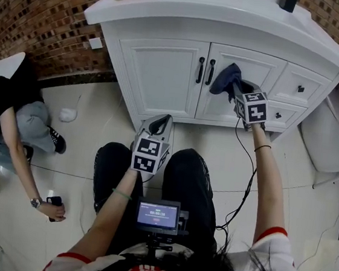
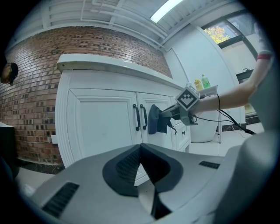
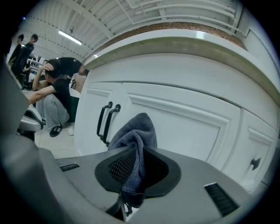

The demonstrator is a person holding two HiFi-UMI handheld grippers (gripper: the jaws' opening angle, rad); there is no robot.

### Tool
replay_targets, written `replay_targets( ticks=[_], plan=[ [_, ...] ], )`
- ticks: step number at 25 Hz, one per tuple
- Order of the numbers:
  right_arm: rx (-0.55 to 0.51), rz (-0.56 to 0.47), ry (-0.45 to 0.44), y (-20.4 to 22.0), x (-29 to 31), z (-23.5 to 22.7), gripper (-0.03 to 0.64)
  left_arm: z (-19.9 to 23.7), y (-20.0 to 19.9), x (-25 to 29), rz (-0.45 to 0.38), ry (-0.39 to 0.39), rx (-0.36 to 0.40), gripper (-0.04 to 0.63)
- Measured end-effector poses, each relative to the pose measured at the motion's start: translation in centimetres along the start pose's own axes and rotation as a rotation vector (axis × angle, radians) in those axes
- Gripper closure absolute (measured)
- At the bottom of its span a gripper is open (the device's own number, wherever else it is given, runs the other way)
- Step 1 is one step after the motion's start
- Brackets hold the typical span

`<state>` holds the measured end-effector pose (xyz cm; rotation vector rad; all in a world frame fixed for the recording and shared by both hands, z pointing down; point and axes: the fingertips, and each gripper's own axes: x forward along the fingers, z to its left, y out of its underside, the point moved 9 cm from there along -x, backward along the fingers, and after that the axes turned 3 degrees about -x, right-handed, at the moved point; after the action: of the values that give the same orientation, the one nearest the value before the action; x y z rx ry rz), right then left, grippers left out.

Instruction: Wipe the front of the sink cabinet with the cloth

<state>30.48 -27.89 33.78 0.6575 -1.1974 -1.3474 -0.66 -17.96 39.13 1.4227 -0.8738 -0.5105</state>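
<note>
The white sink cabinet [image 1: 164, 76] stands ahead with two doors and black handles [image 1: 205, 71]. My right gripper [image 1: 237, 88] is shut on a dark blue-grey cloth [image 1: 226, 79], which bunches against the right door beside the handles. In the right gripper view the cloth [image 3: 134, 144] sticks up between the jaws in front of the right door [image 3: 183, 127]. My left gripper [image 1: 160, 122] hangs low over the floor before the cabinet, jaws together with nothing between them [image 2: 141, 164]. The left gripper view shows the cloth [image 2: 156, 119] pressed on the door.
A person [image 1: 10, 120] crouches on the tiled floor at the left, holding a phone [image 1: 54, 201]. A small white object [image 1: 68, 114] lies near the brick wall [image 1: 43, 14]. Drawers [image 1: 299, 89] sit at the cabinet's right, and a white fixture [image 1: 334, 132] stands beyond.
</note>
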Motion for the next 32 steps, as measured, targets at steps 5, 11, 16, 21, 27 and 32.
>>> replay_targets(
  ticks=[5, 11, 16, 21, 27, 32],
  plan=[
    [0.004, 0.065, 0.069, 2.5, -1.6, -3.6, 0.555, 0.0, -0.3, 0.2, 0.0, 0.0, -0.004, 0.559],
    [0.033, 0.128, 0.192, 4.8, -4.1, -8.5, 0.555, 0.1, -0.6, 0.1, -0.004, 0.007, 0.019, 0.56],
    [0.056, 0.173, 0.257, 6.7, -5.9, -11.1, 0.555, -0.2, -0.3, 0.5, -0.007, 0.003, -0.005, 0.558],
    [0.09, 0.108, 0.168, 7.6, -6.4, -8.1, 0.555, -0.8, 0.1, 1.0, -0.004, 0.012, 0.007, 0.56],
    [0.102, 0.038, 0.012, 6.6, -4.2, -1.1, 0.555, -1.4, -0.1, 1.2, -0.009, 0.02, -0.004, 0.559],
    [0.092, 0.004, -0.082, 4.2, -0.8, 4.3, 0.555, -0.8, -0.3, 0.4, -0.013, 0.009, -0.018, 0.558]
  ],
)
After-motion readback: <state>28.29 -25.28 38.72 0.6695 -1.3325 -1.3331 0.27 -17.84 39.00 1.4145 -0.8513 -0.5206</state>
